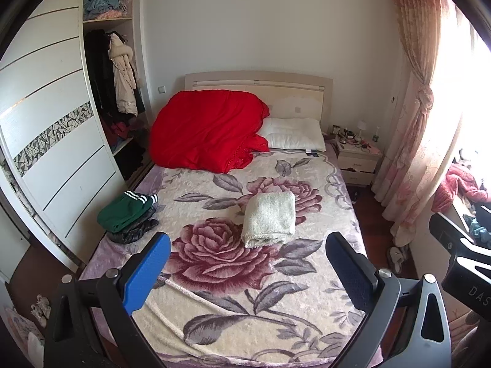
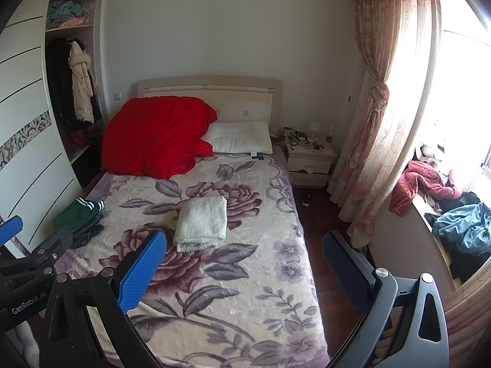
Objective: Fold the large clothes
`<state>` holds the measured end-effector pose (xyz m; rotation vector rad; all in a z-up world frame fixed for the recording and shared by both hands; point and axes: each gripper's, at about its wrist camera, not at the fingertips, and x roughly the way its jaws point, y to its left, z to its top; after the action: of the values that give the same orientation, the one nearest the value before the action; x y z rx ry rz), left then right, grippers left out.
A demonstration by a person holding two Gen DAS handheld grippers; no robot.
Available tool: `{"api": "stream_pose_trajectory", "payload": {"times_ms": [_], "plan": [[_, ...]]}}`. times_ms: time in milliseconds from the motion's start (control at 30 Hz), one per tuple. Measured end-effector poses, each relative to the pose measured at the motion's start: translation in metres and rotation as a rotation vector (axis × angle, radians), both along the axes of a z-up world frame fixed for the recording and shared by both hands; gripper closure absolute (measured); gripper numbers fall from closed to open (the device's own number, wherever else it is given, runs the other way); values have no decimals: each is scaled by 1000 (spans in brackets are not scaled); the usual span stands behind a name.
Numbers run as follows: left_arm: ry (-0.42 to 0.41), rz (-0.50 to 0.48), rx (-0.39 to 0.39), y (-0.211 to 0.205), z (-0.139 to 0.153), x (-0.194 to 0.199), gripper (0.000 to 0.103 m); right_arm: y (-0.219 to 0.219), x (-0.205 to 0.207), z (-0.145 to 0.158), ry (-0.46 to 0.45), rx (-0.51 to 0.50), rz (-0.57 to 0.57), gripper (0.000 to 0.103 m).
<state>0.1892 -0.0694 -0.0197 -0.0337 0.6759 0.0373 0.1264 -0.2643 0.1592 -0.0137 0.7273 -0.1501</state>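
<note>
Your left claw (image 1: 247, 263) is wide open and holds nothing; your right claw (image 2: 244, 263) is wide open and empty too; both hang above the bed (image 1: 310, 279); a folded white sweater (image 1: 269, 219) lies in the bed's middle; green clothes (image 1: 124, 211) sit at its left edge.

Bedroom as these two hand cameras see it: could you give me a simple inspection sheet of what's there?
Surface: bed covered by a flowered blanket, mostly bare.
Job's things: cream garment, folded, mid-bed; green garment on dark clothes at the bed's left edge.
Clutter: red quilt heaped by the headboard, white pillow beside it; loose clothes on the window ledge.
Grippers: left gripper and right gripper both open, empty, above the bed's foot.
Cables: nothing seen.
Surroundings: open wardrobe with hanging coats, cluttered nightstand, tied curtain, shoes on the floor.
</note>
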Motion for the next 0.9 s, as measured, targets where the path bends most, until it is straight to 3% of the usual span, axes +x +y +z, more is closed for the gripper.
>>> {"api": "stream_pose_trajectory", "payload": {"times_ms": [900], "plan": [[-42, 10, 13, 1, 14, 1, 0, -9, 12, 3, -28, 19, 22, 0]]}}
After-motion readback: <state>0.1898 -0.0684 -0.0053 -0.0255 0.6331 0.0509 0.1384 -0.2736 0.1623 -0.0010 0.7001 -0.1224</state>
